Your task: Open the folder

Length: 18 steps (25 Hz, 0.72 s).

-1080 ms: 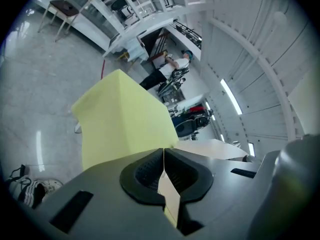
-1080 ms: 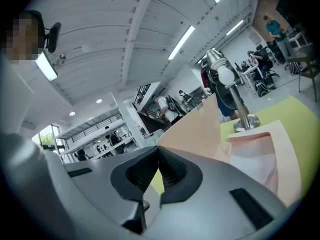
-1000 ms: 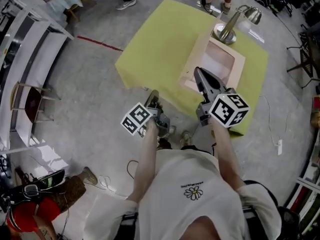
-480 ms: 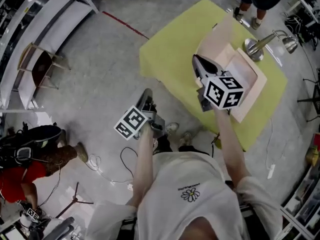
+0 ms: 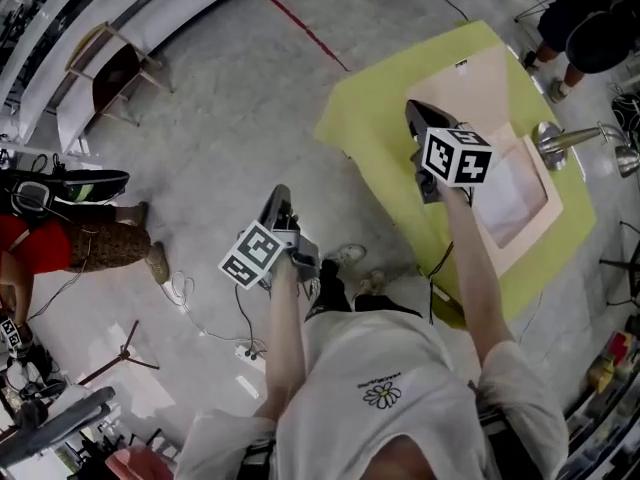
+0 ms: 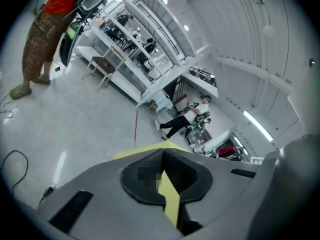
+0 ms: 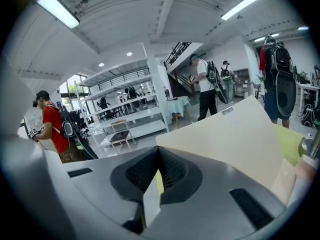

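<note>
A worktop [image 5: 375,118] draped in a yellow-green cloth stands on a grey concrete floor [image 5: 220,98] in a large hall. The right gripper [image 5: 412,108] reaches over the worktop's near edge. Its fingers are pressed together on the edge of the folder [image 5: 482,80], whose cream cover stands raised just beyond and to the right of them. A white sheet [image 5: 512,190] lies in the open folder behind those fingers, and a silver desk lamp [image 5: 575,140] stands further right.

The left gripper [image 5: 281,194] is held over the bare floor, well apart from the folder. Its fingers are together with nothing between them. Ahead of them a red line [image 5: 305,30] crosses the floor, and beyond it stand white shelving [image 5: 150,8] and a chair [image 5: 112,68]. A person in a red top [image 5: 28,240] stands to their left.

A small label [image 5: 461,65] on the cover is too small to read, as is the print on the white shirt [image 5: 385,390].
</note>
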{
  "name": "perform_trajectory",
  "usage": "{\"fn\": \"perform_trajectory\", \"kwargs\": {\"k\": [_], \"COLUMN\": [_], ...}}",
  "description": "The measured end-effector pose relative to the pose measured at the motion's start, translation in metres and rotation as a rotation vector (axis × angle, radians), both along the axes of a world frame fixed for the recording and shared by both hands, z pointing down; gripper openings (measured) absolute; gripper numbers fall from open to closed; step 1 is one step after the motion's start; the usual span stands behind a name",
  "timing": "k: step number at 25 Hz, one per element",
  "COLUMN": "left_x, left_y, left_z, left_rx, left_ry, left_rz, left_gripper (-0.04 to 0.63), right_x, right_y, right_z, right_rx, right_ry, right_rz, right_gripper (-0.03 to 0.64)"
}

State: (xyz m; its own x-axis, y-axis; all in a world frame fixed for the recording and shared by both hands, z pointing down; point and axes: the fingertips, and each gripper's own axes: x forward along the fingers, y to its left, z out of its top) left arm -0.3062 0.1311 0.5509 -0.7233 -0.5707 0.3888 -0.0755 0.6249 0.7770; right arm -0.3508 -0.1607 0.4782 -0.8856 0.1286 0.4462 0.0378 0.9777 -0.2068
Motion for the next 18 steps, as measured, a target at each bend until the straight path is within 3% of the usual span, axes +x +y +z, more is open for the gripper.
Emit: {"fn": "perform_trajectory", "kwargs": {"k": [3, 7, 9, 18], "left_x": [0.003, 0.01, 0.014, 0.017], "left_y": [0.013, 0.016, 0.018, 0.027], "left_z": [0.013, 0.027, 0.033, 0.054], "left_rx": [-0.003, -0.029, -0.045, -0.08], "left_ry": [0.025, 0.055, 0.068, 0.107], "left_rz": [-0.033, -0.04, -0.04, -0.067], "left_gripper": [0.015, 0.015, 0.015, 0.015], "right_x": [-0.012, -0.03, -0.035, -0.052], "right_y": [0.006, -0.004, -0.009, -0.014], "right_z": [0.022, 0.063, 0.085, 0.152], "right_rx": [-0.04, -0.253, -0.293, -0.099], "right_ry": [0.039, 0.111, 0.161, 0.392], "right_rz": [-0.026, 0.027, 0.058, 0.026], "right_gripper": [0.011, 0.011, 0.011, 0.011]}}
